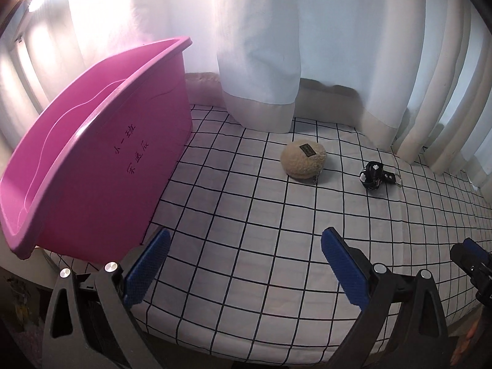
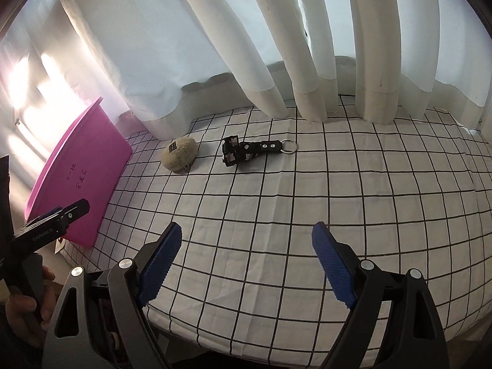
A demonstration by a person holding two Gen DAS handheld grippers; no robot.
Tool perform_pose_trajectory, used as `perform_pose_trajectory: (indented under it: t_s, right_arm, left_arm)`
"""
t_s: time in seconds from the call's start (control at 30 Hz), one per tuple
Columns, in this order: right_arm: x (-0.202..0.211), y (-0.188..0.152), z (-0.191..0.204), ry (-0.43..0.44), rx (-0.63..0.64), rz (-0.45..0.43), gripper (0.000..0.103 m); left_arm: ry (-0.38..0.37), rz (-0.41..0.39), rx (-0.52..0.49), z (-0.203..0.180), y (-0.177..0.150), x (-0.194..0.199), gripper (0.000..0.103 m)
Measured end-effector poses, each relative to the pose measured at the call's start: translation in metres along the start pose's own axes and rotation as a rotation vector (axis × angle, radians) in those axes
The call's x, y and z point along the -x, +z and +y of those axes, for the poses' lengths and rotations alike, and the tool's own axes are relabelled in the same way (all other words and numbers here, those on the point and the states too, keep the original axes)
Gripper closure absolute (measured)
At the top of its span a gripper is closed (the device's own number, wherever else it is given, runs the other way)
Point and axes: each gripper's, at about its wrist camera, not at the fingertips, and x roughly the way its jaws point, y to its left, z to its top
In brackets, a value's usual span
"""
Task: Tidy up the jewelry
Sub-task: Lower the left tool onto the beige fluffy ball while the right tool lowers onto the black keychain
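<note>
A beige fuzzy round charm (image 1: 303,160) with a small dark tag and a short chain lies on the checked cloth (image 1: 246,215). To its right lies a black keychain with white flowers and a metal ring (image 1: 375,175). Both also show in the right wrist view, the charm (image 2: 180,154) and the keychain (image 2: 246,151). A pink plastic tub (image 1: 92,166) stands at the left and also shows in the right wrist view (image 2: 80,178). My left gripper (image 1: 246,264) is open and empty, near the cloth's front edge. My right gripper (image 2: 246,264) is open and empty too.
White curtains (image 1: 261,46) hang along the back and touch the cloth behind the two items. The right gripper's tip (image 1: 470,255) shows at the right edge of the left wrist view. The left gripper (image 2: 52,218) shows at the left of the right wrist view.
</note>
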Motion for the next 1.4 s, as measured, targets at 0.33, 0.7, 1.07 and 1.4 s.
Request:
perform_pose_trajectory:
  t_s: [0.33, 0.7, 1.07, 1.4]
  right_arm:
    - [-0.071, 0.035, 0.006, -0.065, -0.013, -0.008, 0.02]
    - [-0.136, 0.063, 0.01, -0.096, 0.039, 0.014, 0.02]
    - [-0.17, 0.078, 0.009, -0.157, 0.051, 0.025, 0.02]
    - [-0.181, 0.073, 0.017, -0.205, 0.111, 0.009, 0.021]
  left_arm:
    - [-0.074, -0.01, -0.082, -0.016, 0.038, -0.083, 0.006]
    - [-0.112, -0.028, -0.158, -0.047, 0.059, -0.131, 0.006]
    - [-0.118, -0.028, -0.15, -0.059, 0.073, -0.164, 0.006]
    - [-0.152, 0.015, -0.12, -0.061, 0.078, -0.188, 0.006]
